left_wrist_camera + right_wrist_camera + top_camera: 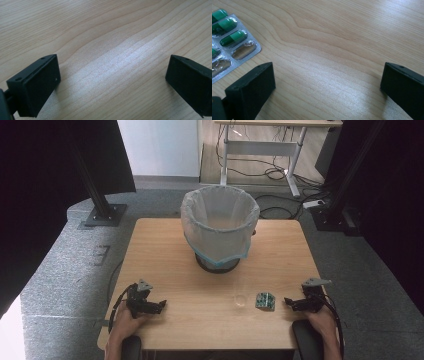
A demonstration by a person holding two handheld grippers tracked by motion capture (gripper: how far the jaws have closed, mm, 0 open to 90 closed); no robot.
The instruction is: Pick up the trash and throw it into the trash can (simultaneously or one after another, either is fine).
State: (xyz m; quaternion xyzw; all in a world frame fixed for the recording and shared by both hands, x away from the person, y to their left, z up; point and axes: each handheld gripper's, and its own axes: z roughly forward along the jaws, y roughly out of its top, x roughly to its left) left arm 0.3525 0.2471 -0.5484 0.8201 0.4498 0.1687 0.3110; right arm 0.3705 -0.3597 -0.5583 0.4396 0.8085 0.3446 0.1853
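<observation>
- Here: right gripper (288, 302) low over table (200, 270), jaws wide apart, nothing between.
- Blister pack (265, 301) flat on wood just beside it, near a small clear lid (240, 300).
- Left gripper (161, 305) likewise spread, empty.
- Bag-lined bin (220, 227) well beyond.

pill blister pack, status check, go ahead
Both claws, left and right, open, empty. Blister pack flat on table, beside right claw, untouched. Small clear cup lies alongside.

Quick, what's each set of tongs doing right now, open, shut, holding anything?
Left tongs: open, nothing between the jaws, bare wooden table below.
Right tongs: open, holding nothing; the blister pack of green capsules lies beside them.
</observation>
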